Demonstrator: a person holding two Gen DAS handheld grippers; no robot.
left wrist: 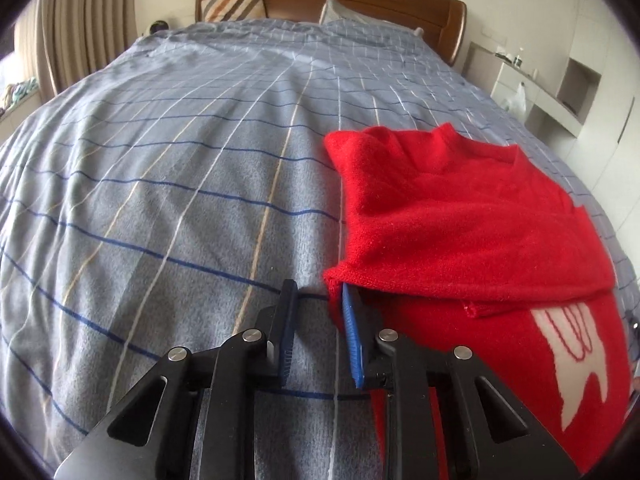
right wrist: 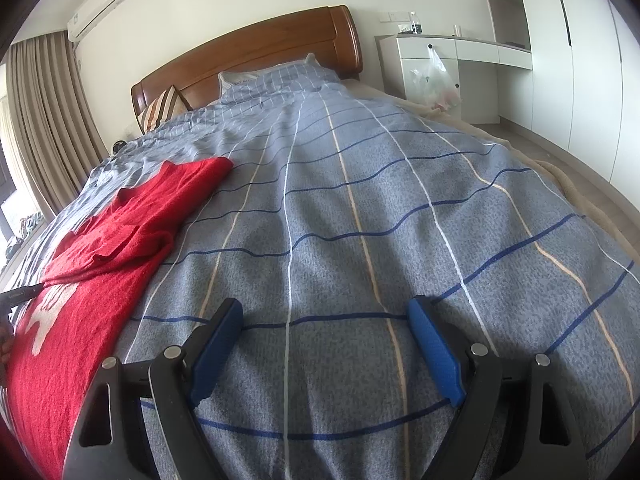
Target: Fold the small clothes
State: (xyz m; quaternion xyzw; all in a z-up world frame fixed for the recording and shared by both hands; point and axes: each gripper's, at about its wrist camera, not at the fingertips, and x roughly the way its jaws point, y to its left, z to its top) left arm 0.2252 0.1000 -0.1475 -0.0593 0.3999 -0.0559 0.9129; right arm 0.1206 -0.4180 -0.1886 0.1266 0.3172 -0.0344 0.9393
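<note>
Left wrist view: left gripper (left wrist: 318,294) slightly parted, empty, red sweater (left wrist: 460,216) touching its right finger; right gripper (right wrist: 326,312) wide, empty, over bedspread (right wrist: 360,200).

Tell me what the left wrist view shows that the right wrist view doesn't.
Left wrist only: the left tongs, open, one finger tucked under the folded-over flap of the red sweater.

Right wrist only: the right tongs, wide open over bare bedspread, plus the air conditioner and wardrobe.

Both: the sweater, its white graphic, the wooden headboard, and the striped cushion.
</note>
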